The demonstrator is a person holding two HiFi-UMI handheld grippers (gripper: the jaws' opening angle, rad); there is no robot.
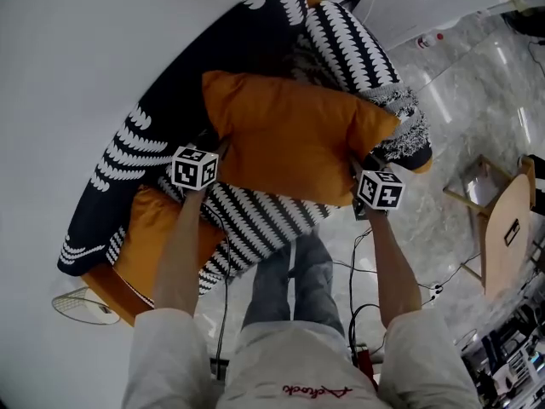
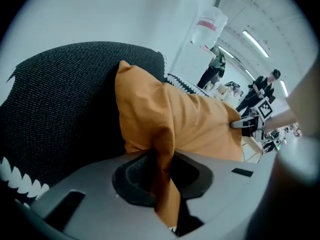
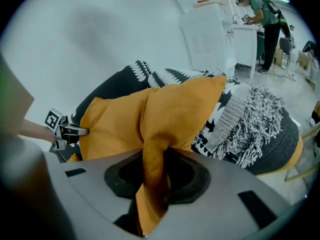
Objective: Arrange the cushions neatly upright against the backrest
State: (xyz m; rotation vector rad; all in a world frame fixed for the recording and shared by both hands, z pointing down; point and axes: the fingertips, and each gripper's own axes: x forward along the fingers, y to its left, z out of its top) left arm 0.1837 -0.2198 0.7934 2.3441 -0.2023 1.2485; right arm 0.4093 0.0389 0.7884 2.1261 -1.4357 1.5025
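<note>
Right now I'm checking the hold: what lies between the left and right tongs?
The orange cushion spans it, one corner pinched in the left tongs, another in the right tongs; the head view shows it whole.

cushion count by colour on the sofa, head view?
Orange: 2, the held orange cushion and what looks like a loose orange cushion at the left.
Black-and-white striped: 2, the front striped cushion and the rear striped cushion.
Shaggy grey-white: 1, the shaggy cushion.
Total: 5.
</note>
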